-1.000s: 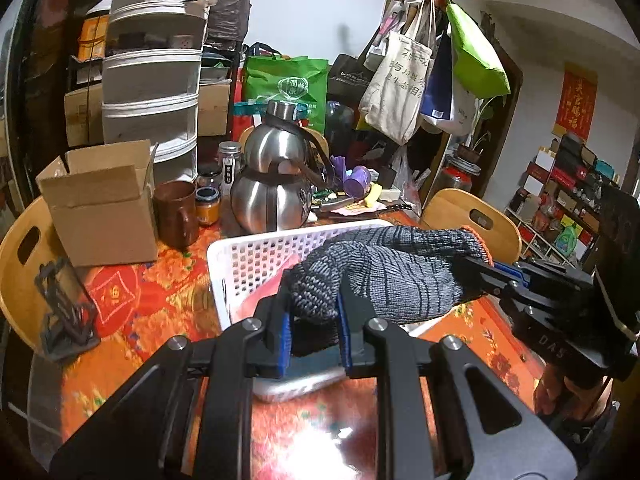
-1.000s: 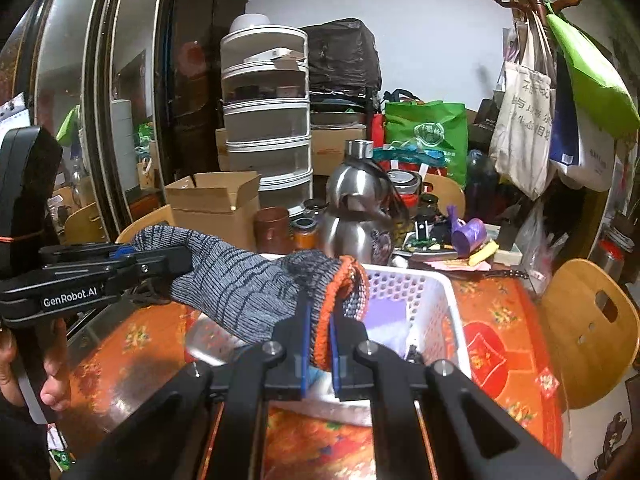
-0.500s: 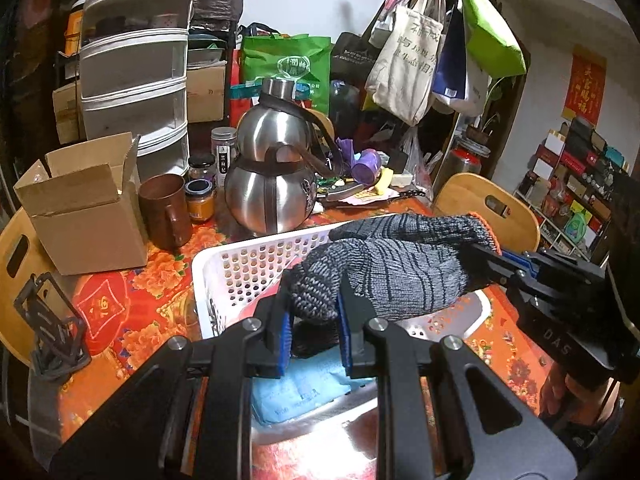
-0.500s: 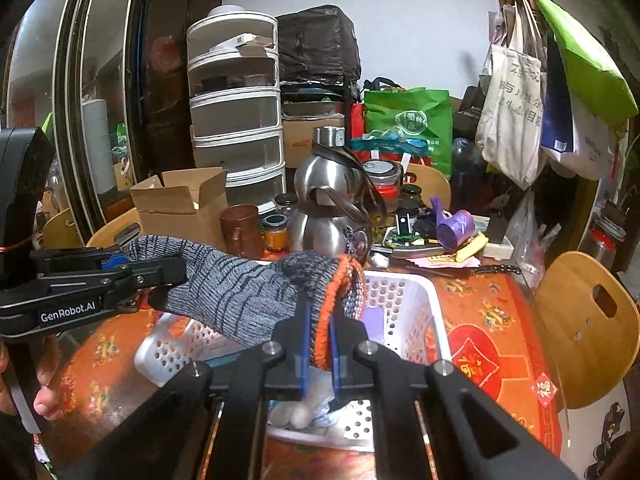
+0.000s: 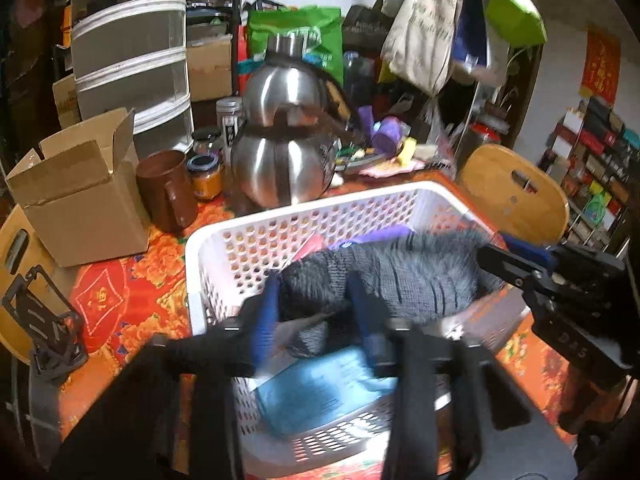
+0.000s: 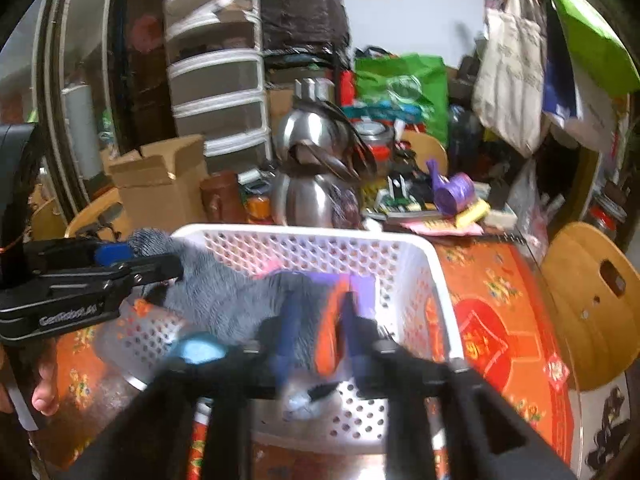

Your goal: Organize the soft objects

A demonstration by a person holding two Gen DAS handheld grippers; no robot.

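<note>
Both the left gripper [image 5: 314, 312] and the right gripper [image 6: 318, 328] have jaws opening, grey knit glove [image 5: 400, 280] loose between them, over the white basket [image 5: 320, 208] just ahead.

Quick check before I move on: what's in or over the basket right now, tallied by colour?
Grey glove: 1
Blue cloth: 1
Purple piece: 1
Pink piece: 1
Total: 4 visible at the basket; anything underneath is hidden.
</note>
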